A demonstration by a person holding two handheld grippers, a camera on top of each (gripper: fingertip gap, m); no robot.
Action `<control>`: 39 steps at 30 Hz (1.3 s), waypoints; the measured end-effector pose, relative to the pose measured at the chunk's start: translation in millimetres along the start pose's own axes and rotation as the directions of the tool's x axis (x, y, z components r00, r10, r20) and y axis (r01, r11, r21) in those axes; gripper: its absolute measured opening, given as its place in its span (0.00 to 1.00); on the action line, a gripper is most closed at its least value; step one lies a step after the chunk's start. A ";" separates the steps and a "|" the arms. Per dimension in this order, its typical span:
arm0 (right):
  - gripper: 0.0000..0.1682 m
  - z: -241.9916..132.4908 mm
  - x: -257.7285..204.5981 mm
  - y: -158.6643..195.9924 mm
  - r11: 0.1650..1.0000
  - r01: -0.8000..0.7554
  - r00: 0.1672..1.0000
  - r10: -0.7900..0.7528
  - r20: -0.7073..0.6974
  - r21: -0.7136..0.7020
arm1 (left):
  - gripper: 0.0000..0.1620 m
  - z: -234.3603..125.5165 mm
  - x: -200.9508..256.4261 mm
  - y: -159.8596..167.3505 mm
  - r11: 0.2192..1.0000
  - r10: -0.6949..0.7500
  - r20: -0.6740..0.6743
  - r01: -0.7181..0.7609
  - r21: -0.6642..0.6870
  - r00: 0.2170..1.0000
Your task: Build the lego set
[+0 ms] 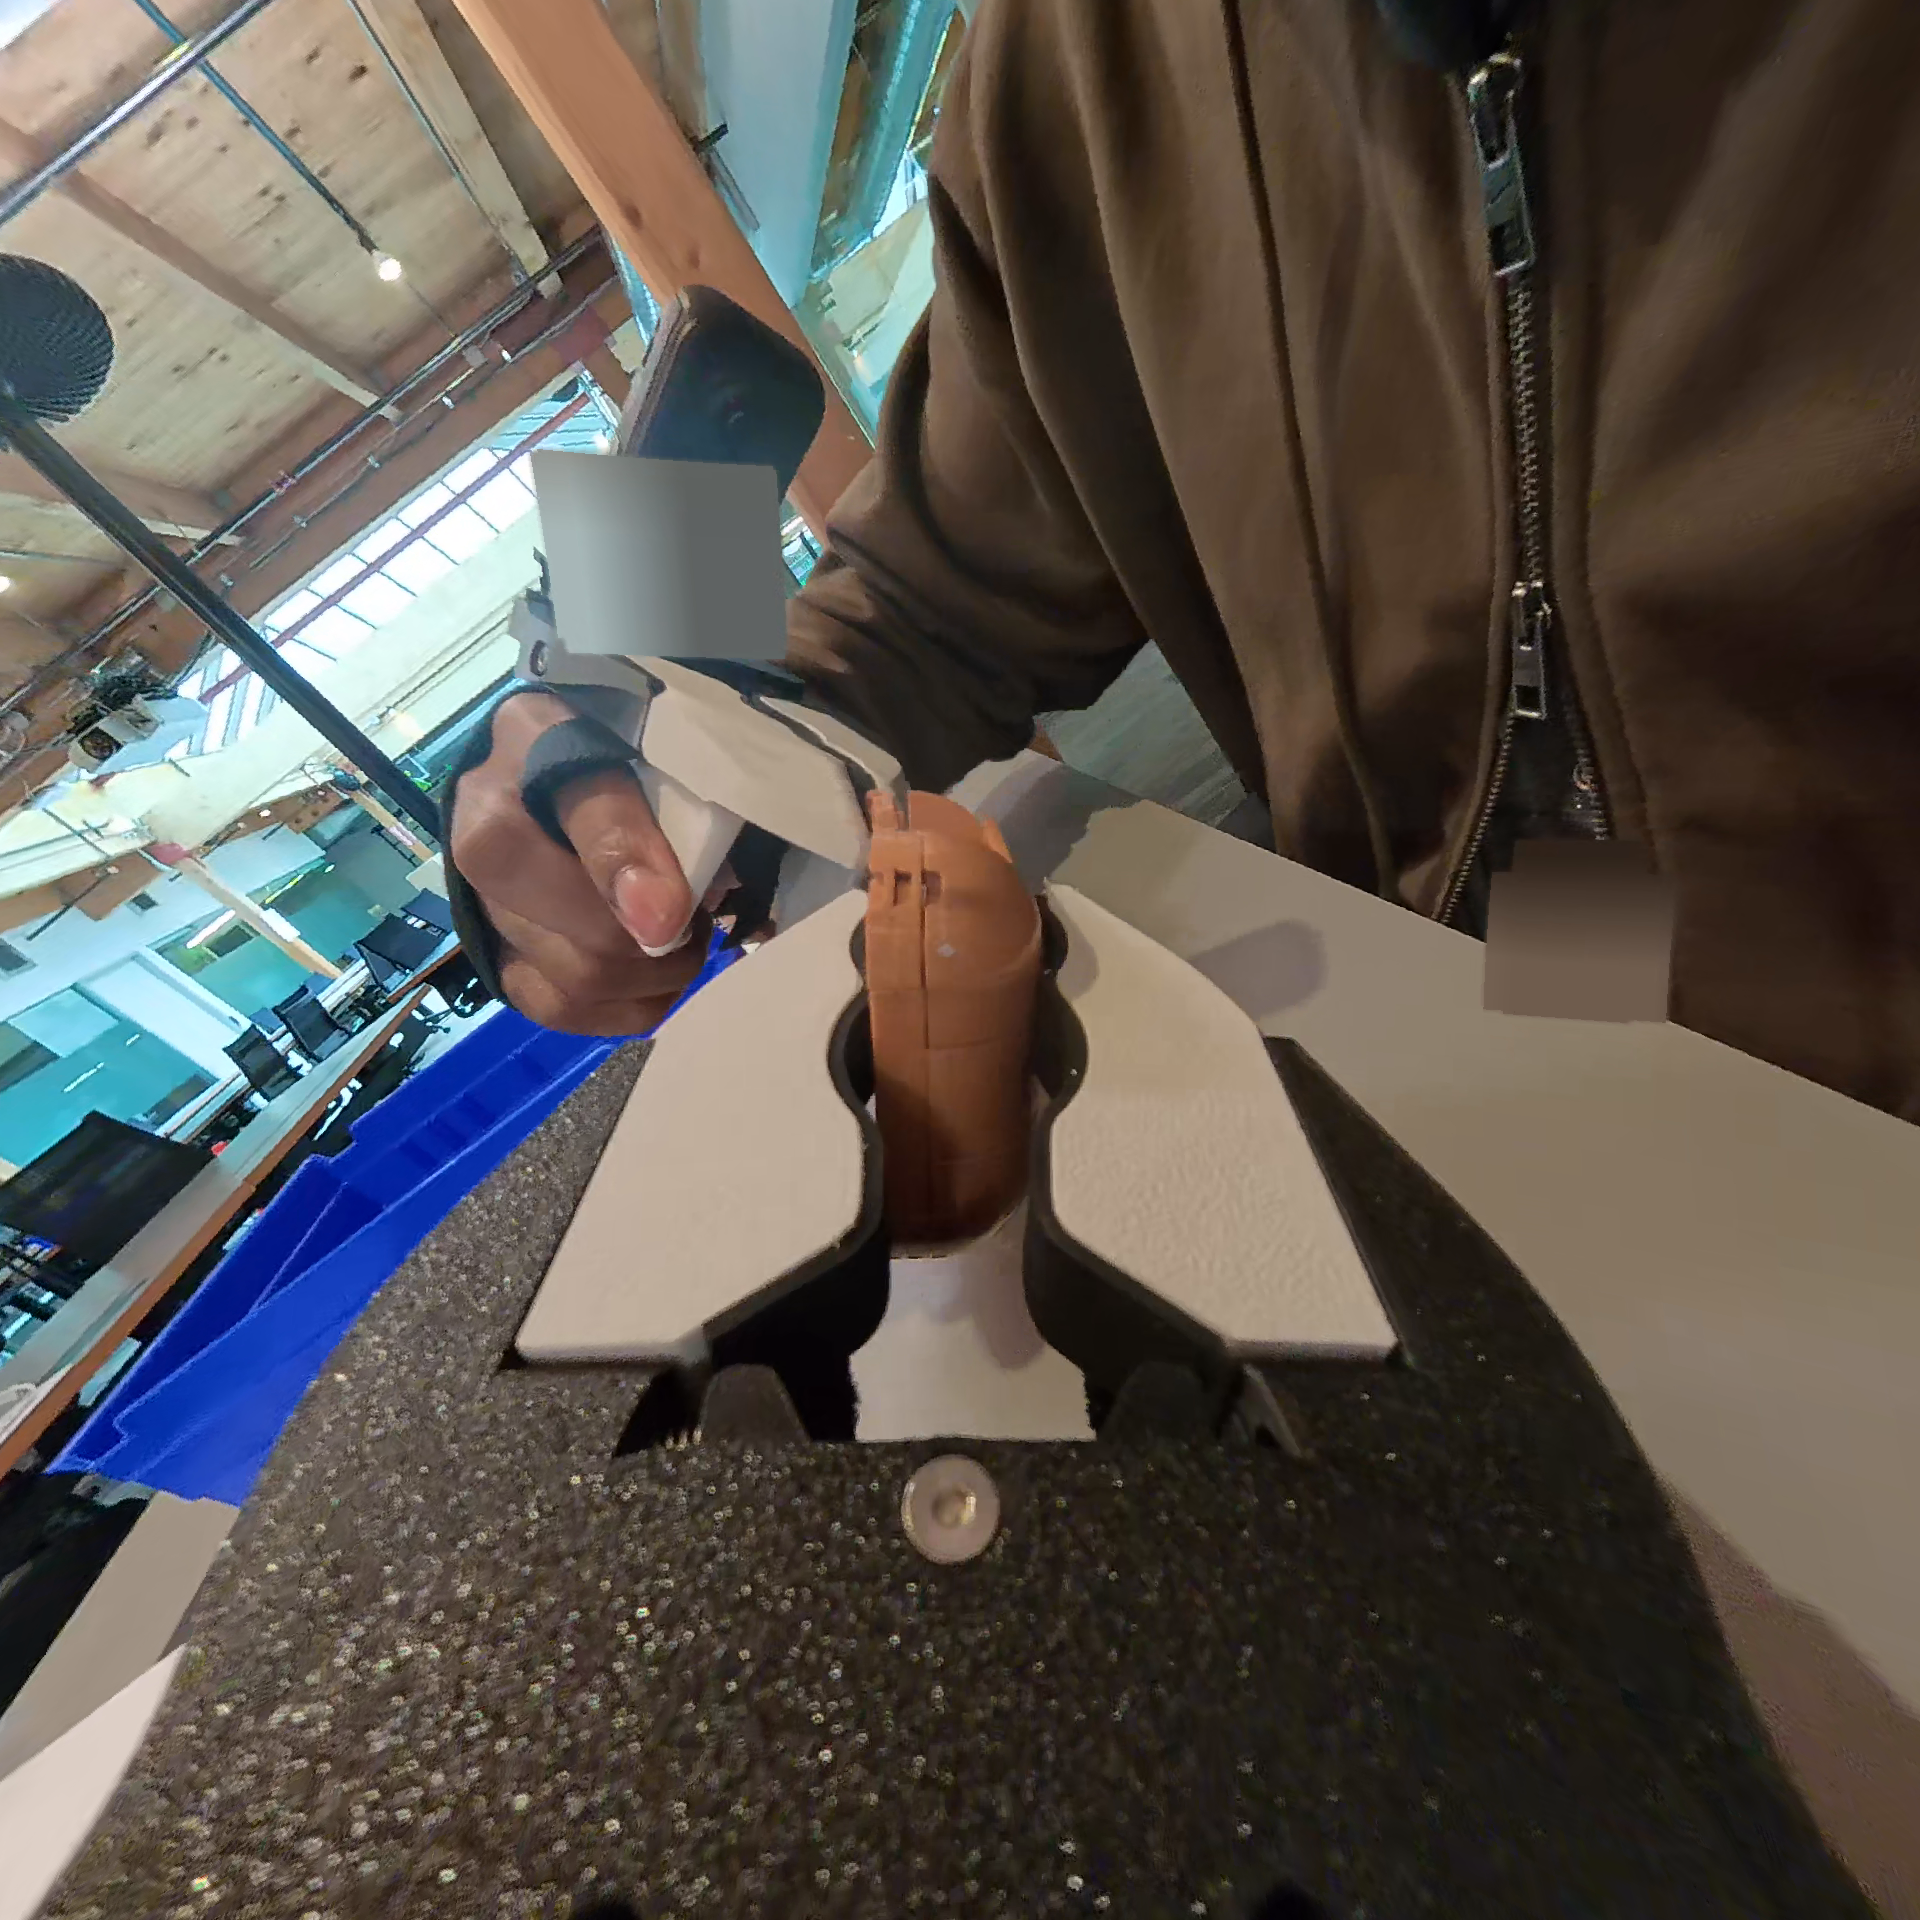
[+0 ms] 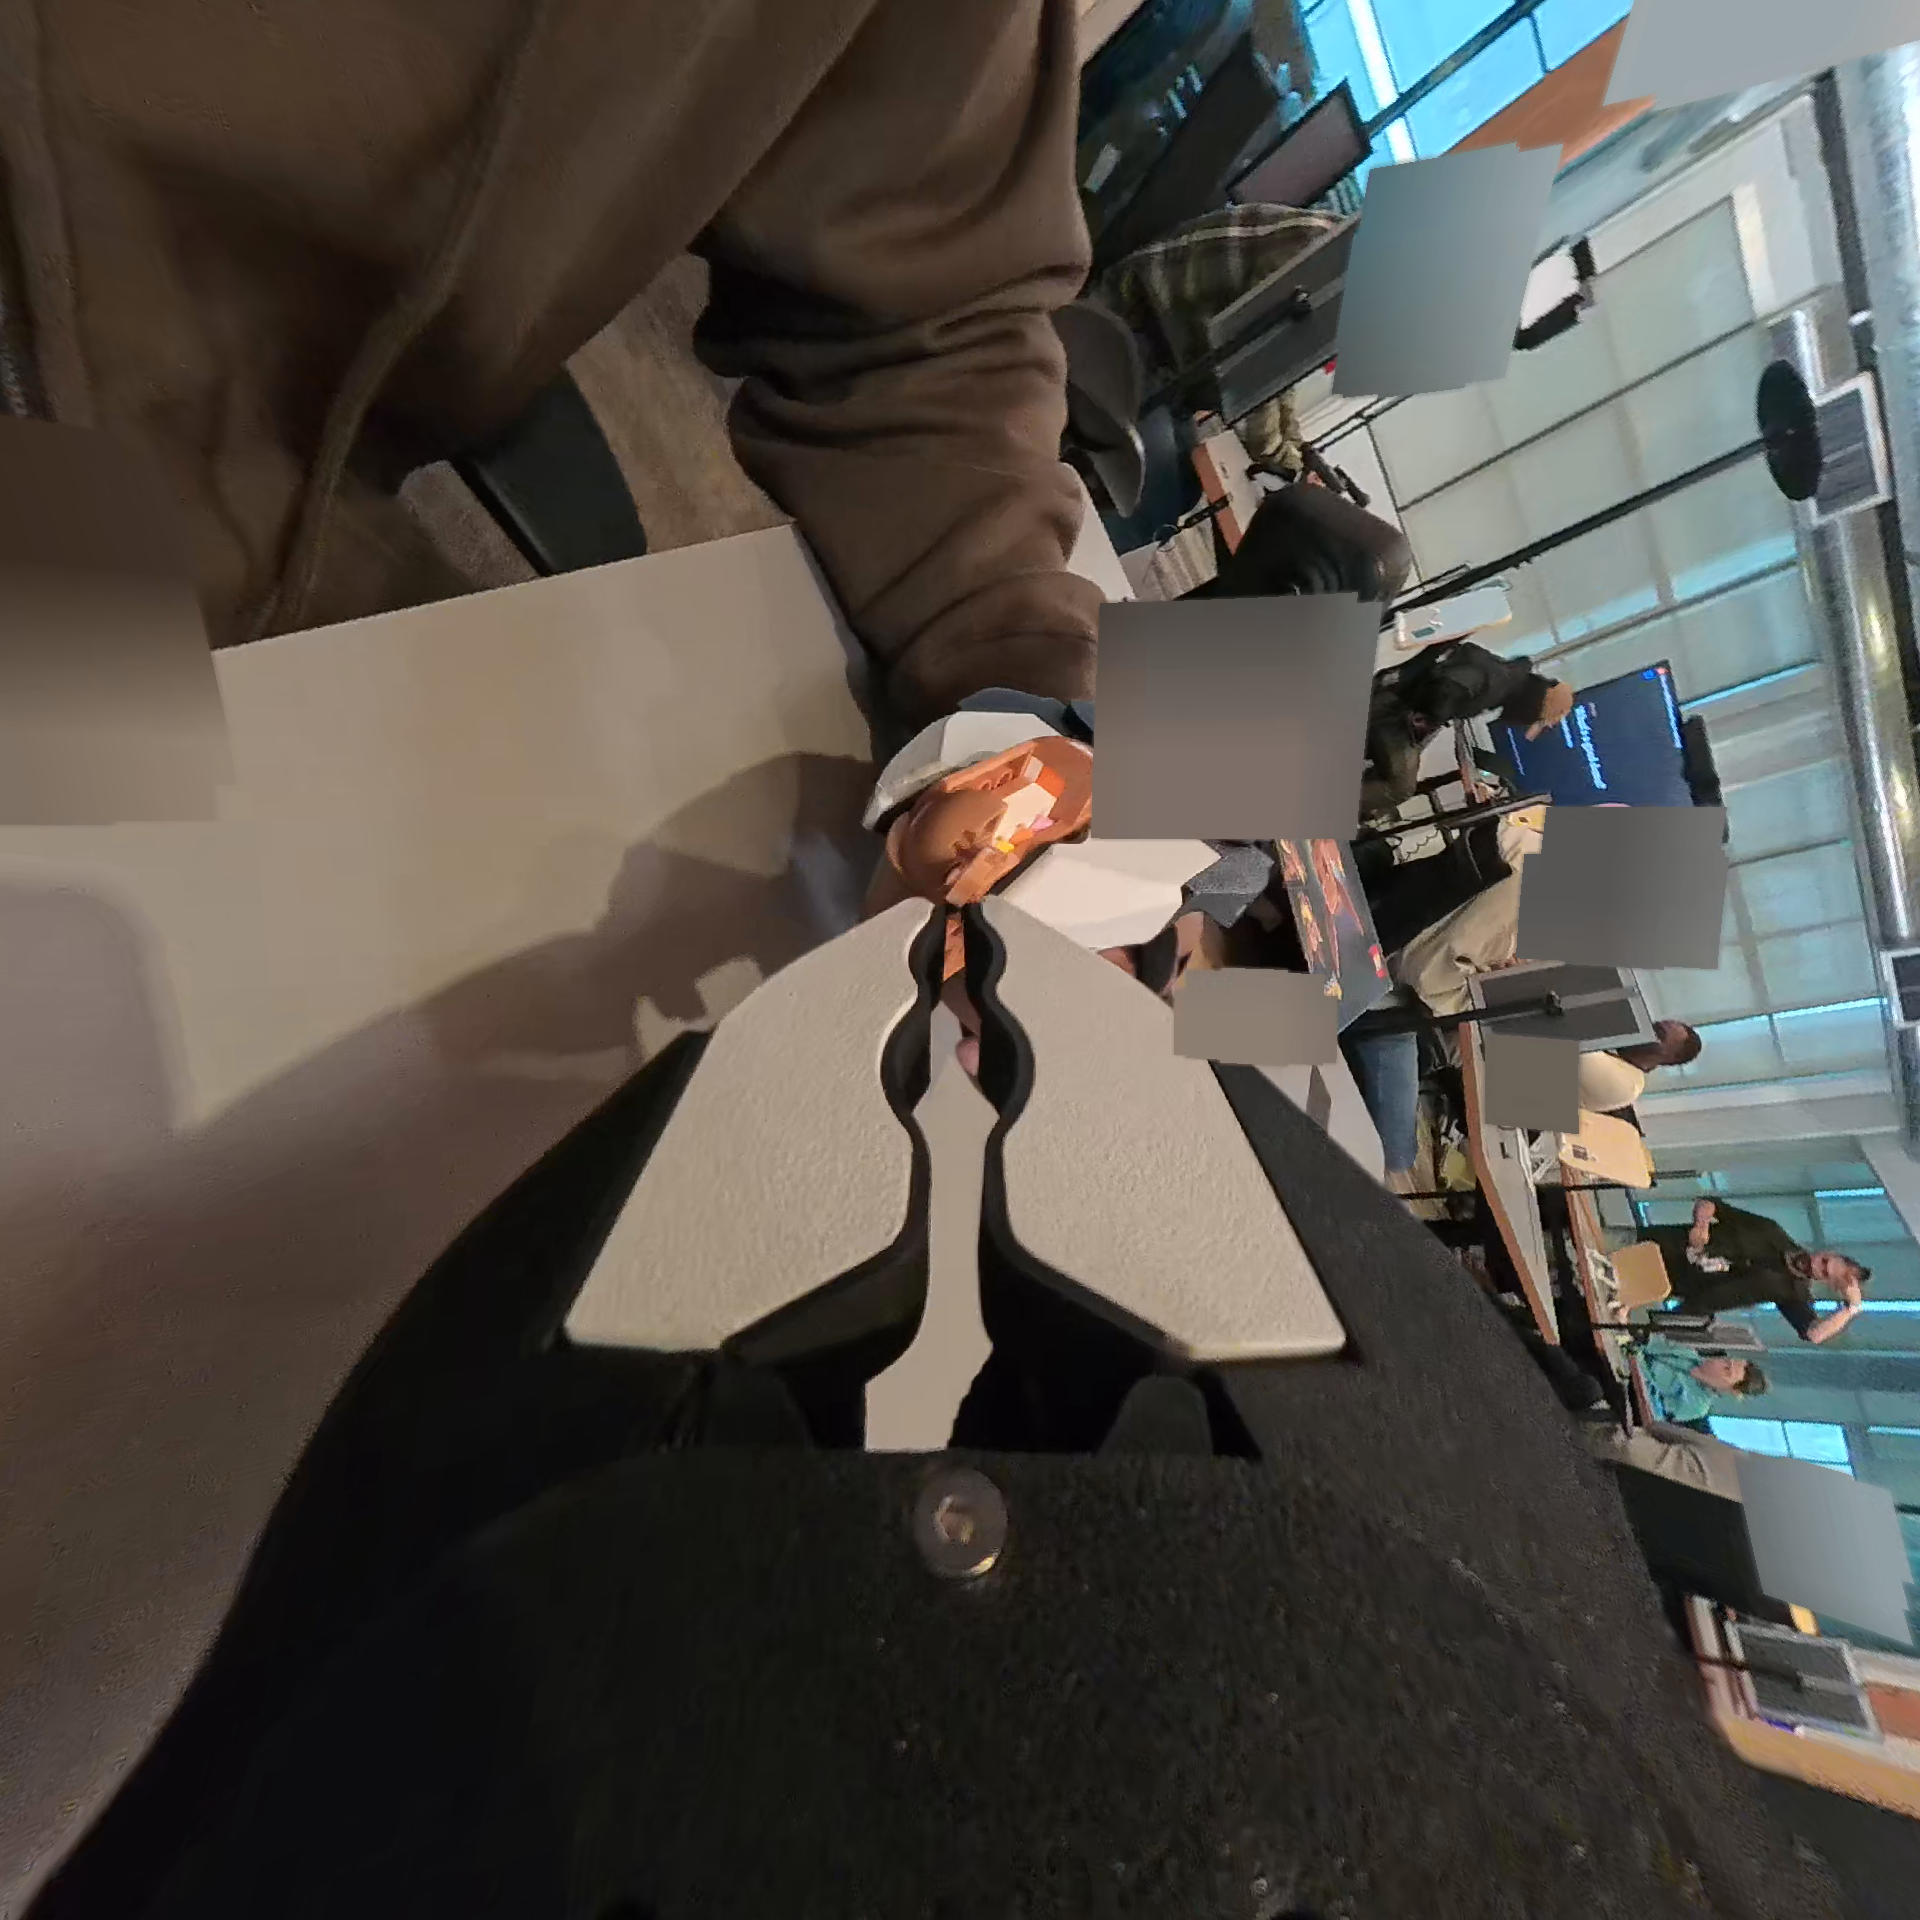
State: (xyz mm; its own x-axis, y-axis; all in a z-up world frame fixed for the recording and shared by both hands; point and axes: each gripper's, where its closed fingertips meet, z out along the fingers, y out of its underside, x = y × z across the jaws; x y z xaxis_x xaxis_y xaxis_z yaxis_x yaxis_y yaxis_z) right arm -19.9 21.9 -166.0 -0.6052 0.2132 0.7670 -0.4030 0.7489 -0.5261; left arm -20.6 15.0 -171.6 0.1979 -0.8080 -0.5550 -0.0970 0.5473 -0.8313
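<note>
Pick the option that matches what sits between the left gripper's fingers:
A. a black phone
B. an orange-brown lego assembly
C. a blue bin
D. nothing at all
B: in the left wrist view the orange-brown lego assembly stands clamped between the white fingers of the left gripper, while the blue bin lies off to the side on the table.

Between my left gripper (image 1: 951, 935) fingers: the lego model (image 1: 951, 1039) is sitting.
At its far end: my right gripper (image 2: 961, 920) is touching.
Beneath both: the table (image 1: 1558, 1195) is lying.
</note>
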 end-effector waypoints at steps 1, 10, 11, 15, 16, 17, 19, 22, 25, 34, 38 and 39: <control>0.02 0.4 0.1 -0.6 1.000 0.017 1.000 -0.017 0.014 -0.005 | 0.16 -0.1 -0.1 0.5 1.000 0.008 -0.002 -0.008 -0.009 1.000; 0.03 4.2 0.3 2.3 0.994 0.102 0.992 -0.098 0.078 -0.048 | 0.16 -3.1 -2.9 2.5 0.999 0.035 0.017 -0.035 -0.022 0.999; 0.03 4.5 0.3 2.6 0.993 0.104 0.992 -0.100 0.077 -0.050 | 0.16 -3.2 -2.9 2.3 0.999 0.038 0.018 -0.037 -0.023 0.999; 0.04 4.7 -1.9 3.8 0.993 0.100 0.991 -0.094 0.090 -0.056 | 0.16 -2.1 -1.8 2.6 0.999 0.039 0.018 -0.039 -0.026 0.999; 0.04 4.8 -2.4 3.9 0.993 0.099 0.991 -0.093 0.094 -0.057 | 0.16 -1.7 -1.5 2.7 0.999 0.040 0.020 -0.039 -0.025 0.999; 0.04 4.9 -2.8 3.8 0.993 0.103 0.991 -0.097 0.096 -0.058 | 0.16 -1.6 -1.3 2.5 0.999 0.042 0.022 -0.042 -0.024 0.999; 0.04 5.0 -3.4 3.6 0.992 0.113 0.989 -0.106 0.102 -0.062 | 0.16 -1.3 -0.9 2.3 0.998 0.052 0.023 -0.051 -0.028 0.998; 0.04 4.9 -3.6 2.8 0.990 0.128 0.986 -0.120 0.116 -0.063 | 0.16 -0.6 -0.7 0.9 0.997 0.067 0.026 -0.066 -0.030 0.997; 0.05 5.2 -4.4 0.6 0.988 0.145 0.981 -0.136 0.140 -0.061 | 0.16 0.7 1.1 -0.7 0.997 0.077 0.023 -0.076 -0.028 0.997; 0.07 4.8 -2.8 -2.1 0.982 0.180 0.968 -0.168 0.186 -0.054 | 0.16 2.1 1.8 -3.9 0.994 0.105 0.038 -0.104 -0.027 0.994; 0.08 4.0 -0.6 -3.0 0.981 0.185 0.966 -0.171 0.196 -0.060 | 0.16 2.4 1.2 -4.6 0.992 0.126 0.047 -0.124 -0.035 0.991; 0.09 3.8 -0.3 -3.1 0.980 0.188 0.965 -0.172 0.200 -0.064 | 0.16 2.7 1.1 -4.7 0.991 0.132 0.049 -0.130 -0.038 0.990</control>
State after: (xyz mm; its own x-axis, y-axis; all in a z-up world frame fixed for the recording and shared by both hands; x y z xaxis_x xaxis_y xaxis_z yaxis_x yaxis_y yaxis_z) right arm -21.1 17.1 -166.1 -0.6516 -0.0483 0.7570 -0.4650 0.8139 -0.3483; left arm -17.3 12.1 -168.2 0.2305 -0.7170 -0.6578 -0.1590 0.6392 -0.7524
